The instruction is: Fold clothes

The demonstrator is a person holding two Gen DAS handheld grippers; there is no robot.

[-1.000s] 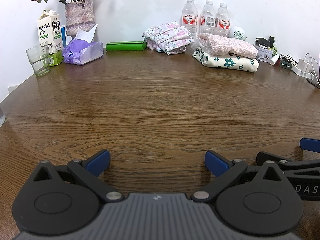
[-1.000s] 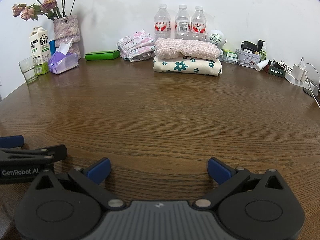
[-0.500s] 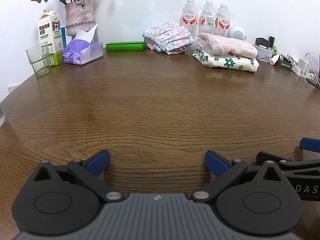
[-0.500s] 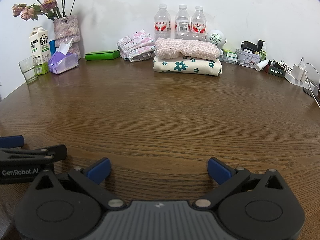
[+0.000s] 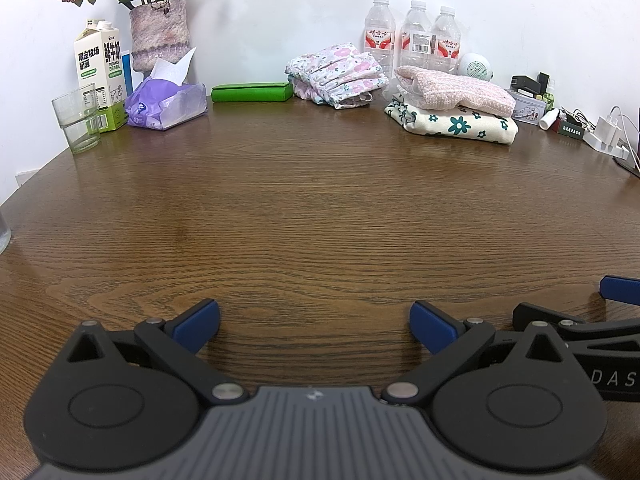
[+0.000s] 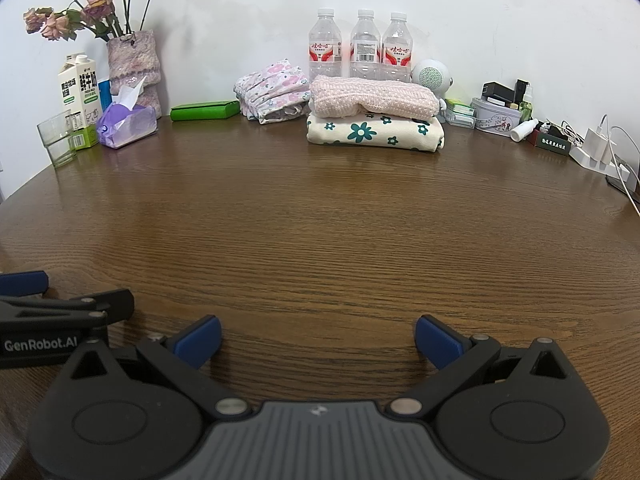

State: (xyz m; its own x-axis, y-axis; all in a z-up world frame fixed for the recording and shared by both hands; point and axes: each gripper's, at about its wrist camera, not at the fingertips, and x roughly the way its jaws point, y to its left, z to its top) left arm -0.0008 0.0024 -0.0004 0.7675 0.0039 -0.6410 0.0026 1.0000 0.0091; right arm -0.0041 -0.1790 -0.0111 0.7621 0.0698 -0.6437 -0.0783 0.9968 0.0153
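Nothing has moved: both grippers, left gripper and right gripper, rest fingers apart on the bare desk; folded clothes sit stacked far back.

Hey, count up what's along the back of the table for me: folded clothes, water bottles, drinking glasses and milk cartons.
Folded clothes: 3
Water bottles: 3
Drinking glasses: 1
Milk cartons: 1
Total: 8

Brown wooden table — folded clothes, bottles at back.
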